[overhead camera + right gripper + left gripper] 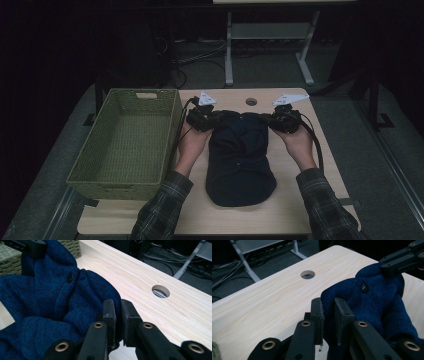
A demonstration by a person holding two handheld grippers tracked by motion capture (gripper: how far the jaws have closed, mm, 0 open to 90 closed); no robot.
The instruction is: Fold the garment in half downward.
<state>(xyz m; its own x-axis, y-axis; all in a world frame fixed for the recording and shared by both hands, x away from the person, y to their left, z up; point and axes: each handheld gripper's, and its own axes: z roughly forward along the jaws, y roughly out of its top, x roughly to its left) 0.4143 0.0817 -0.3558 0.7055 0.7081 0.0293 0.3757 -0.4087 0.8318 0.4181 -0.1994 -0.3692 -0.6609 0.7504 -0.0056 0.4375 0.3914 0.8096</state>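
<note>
A dark blue knitted garment with small black buttons lies folded on the wooden table, its far edge lifted. My left gripper is shut on the far left corner of the garment, with a fold of knit pinched between its pads. My right gripper is shut on the far right corner of the garment, its jaws nearly together on the cloth. In each gripper view the other gripper shows at the top edge, also clamped on the knit.
A green woven basket stands empty on the table's left side. A round cable hole sits in the tabletop beyond the garment. Behind the table are a desk frame and cables on the floor.
</note>
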